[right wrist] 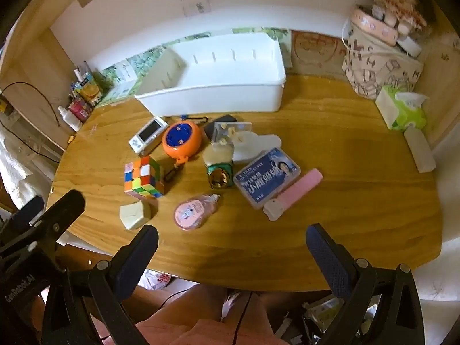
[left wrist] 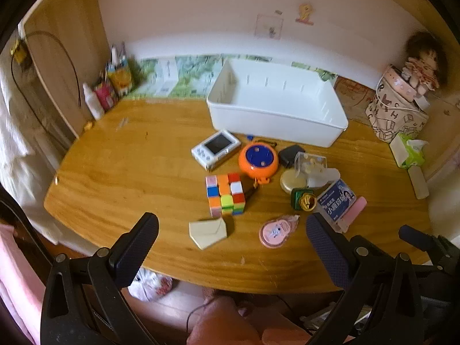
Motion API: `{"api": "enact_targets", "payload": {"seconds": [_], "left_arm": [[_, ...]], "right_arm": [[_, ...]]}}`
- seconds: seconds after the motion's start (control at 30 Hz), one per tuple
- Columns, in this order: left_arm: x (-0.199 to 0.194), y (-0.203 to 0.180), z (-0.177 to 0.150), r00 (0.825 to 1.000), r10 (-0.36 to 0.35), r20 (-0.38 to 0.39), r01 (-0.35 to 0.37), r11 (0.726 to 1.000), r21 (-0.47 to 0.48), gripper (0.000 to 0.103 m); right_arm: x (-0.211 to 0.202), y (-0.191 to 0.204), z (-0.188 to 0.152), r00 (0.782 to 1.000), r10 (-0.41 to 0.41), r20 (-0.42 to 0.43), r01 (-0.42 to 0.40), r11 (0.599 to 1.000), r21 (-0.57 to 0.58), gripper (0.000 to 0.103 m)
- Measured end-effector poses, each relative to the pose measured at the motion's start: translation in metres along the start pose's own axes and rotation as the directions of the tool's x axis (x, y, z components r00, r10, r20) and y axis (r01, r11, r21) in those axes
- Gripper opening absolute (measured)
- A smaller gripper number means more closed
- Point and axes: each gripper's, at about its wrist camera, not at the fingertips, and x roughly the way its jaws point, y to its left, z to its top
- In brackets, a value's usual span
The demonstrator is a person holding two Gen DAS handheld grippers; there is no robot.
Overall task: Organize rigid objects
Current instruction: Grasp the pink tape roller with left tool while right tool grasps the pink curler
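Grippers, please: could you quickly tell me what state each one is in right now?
Left gripper: open, holding nothing, above the table's near edge.
Right gripper: open, holding nothing, likewise.

You have bare table (right wrist: 359, 201) on the right and near edge. The clutter, cube (right wrist: 143, 176) to pink case (right wrist: 299, 189), crowds the middle, right before the empty bin (right wrist: 218, 97); the bin's top stands open.

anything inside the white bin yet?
No. The white bin looks empty: bare floor and slotted walls in both views. Its near wall hides a strip of floor just behind it, so something flat there could go unseen.
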Motion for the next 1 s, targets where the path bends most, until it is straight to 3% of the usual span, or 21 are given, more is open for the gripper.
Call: {"api": "enact_targets", "payload": {"seconds": [0.2, 0.47, 0.67, 0.8, 1.0], "left_arm": [[0.015, 0.003, -0.005, 0.996, -0.034, -0.079, 0.03, 0.998, -0.056, 0.102], [0.044, -0.005, -0.007, 0.971, -0.095, -0.22, 0.076, 0.993, -0.093, 0.102], [0.075, -0.018, -0.012, 0.935, -0.119, -0.335, 0.087, 0.99, -0.108, 0.102], [0.097, -0.026, -0.015, 0.902, -0.12, -0.414, 0.083, 0.991, -0.106, 0.102], [0.128, -0.037, -0.019, 0.861, -0.127, -0.492, 0.071, 0.989, -0.131, 0.102]], "right_arm": [[0.018, -0.022, 0.001, 0.998, 0.003, -0.064, 0.0, 0.999, 0.049, 0.103], [0.04, -0.052, 0.007, 0.987, 0.069, -0.146, -0.048, 0.988, 0.145, 0.103], [0.063, -0.078, 0.01, 0.968, 0.127, -0.216, -0.071, 0.965, 0.25, 0.099], [0.077, -0.09, 0.014, 0.96, 0.132, -0.248, -0.06, 0.958, 0.281, 0.099], [0.1, -0.108, 0.02, 0.947, 0.137, -0.292, -0.041, 0.948, 0.314, 0.09]]}}
